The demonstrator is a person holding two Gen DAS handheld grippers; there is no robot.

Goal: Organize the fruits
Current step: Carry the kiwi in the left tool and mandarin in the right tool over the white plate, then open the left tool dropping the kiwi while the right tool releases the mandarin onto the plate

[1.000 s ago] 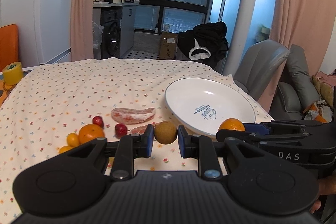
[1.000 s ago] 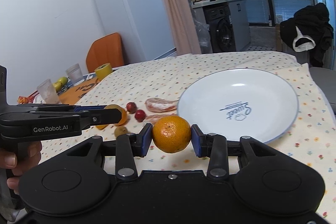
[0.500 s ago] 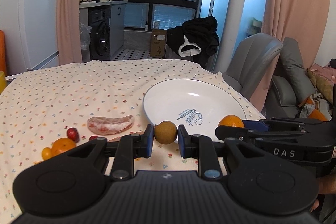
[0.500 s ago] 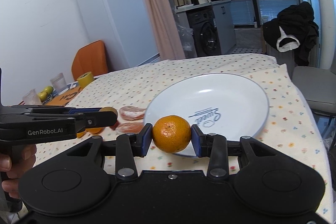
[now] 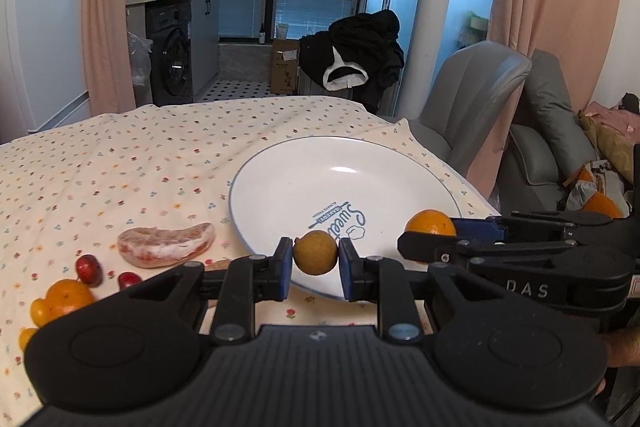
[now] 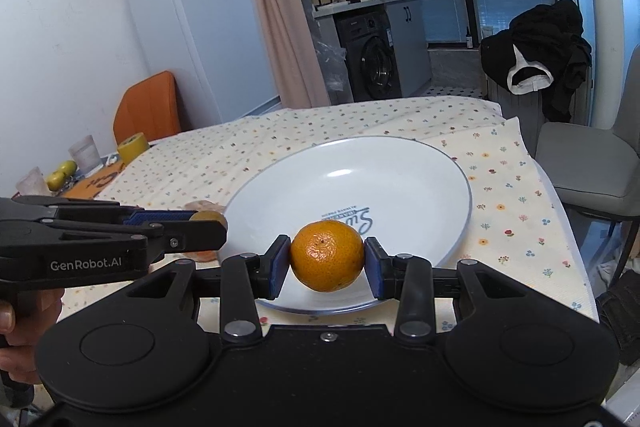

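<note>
We clamp a brown fruit (image 5: 315,253) in our left gripper (image 5: 314,264) | right gripper (image 6: 326,263) grasps mandarin (image 6: 326,255) | both low centre frame, before white plate (image 6: 400,163)

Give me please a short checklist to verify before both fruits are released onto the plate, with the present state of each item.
1. Left gripper holds the small brown fruit firmly: ok.
2. Right gripper holds the orange firmly: ok.
3. Plate has free space: ok, nothing lies on it.
4. Both fruits are above the plate: cannot tell; each appears over the near rim.
5. Fruits are low enough not to roll off: cannot tell.
6. Grippers are apart from each other: ok, side by side without touching.
</note>
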